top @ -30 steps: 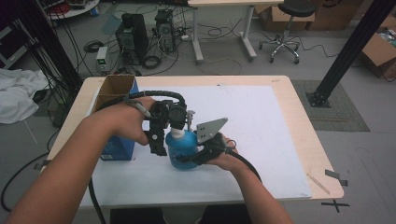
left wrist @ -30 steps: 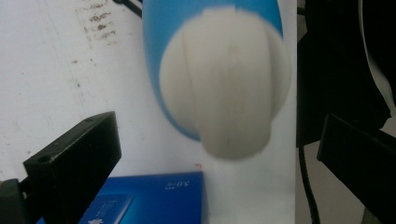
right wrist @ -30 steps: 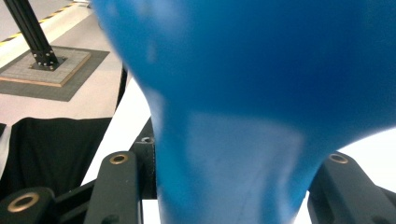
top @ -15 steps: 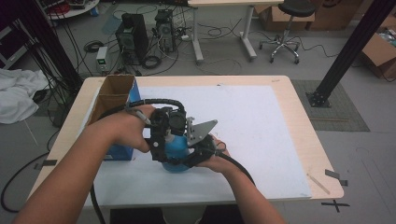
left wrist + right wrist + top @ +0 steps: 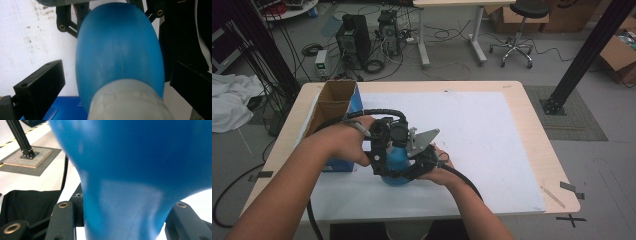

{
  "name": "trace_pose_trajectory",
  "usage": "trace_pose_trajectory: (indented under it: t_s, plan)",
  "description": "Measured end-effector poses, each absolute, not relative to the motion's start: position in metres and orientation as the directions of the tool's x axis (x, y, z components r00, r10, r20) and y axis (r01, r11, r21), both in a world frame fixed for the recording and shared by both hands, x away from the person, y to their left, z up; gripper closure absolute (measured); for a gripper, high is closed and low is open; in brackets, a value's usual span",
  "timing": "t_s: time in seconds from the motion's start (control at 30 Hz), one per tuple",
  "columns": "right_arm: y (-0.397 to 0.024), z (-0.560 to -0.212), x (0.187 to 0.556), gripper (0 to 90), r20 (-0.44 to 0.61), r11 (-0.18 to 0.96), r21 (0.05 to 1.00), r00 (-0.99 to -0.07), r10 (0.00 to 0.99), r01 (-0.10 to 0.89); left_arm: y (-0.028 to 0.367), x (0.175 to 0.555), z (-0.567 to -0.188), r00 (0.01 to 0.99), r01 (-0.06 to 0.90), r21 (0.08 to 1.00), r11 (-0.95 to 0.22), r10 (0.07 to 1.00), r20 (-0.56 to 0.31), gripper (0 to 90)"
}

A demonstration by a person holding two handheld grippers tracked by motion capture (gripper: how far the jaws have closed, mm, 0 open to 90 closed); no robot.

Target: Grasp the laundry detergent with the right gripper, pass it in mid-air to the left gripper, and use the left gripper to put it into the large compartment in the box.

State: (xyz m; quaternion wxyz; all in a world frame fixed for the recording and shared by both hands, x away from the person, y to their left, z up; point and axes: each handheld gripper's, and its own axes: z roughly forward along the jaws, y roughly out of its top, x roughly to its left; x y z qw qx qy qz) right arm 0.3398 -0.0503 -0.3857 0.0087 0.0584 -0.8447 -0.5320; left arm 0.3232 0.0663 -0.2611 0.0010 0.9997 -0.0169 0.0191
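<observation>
Blue bulb (image 5: 395, 161) btwn both tongs

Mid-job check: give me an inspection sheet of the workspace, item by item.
Surface: wooden table under a stained white sheet.
Job's things: blue bulb-shaped bottle with a pale neck, between both grippers near the front edge.
Clutter: open cardboard box with blue sides at the left edge.
Grippers: right gripper shut on the bottle's narrow part; left gripper straddles the neck, with a gap at one jaw.
Cables: one trails from each gripper; more on the floor.
Surroundings: computer towers, stool, boxes, black frame posts.
</observation>
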Motion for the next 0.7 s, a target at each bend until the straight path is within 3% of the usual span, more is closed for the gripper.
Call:
trace_pose_trajectory:
  t_s: [0.7]
  plan:
    - [-0.0469,-0.3868,0.3415,47.2,-0.053,0.417,0.904,-0.993,-0.103,-0.092,0.0620,0.3237,-0.2646,0.999,0.005,-0.032,-0.999,0.003,0.049,16.2]
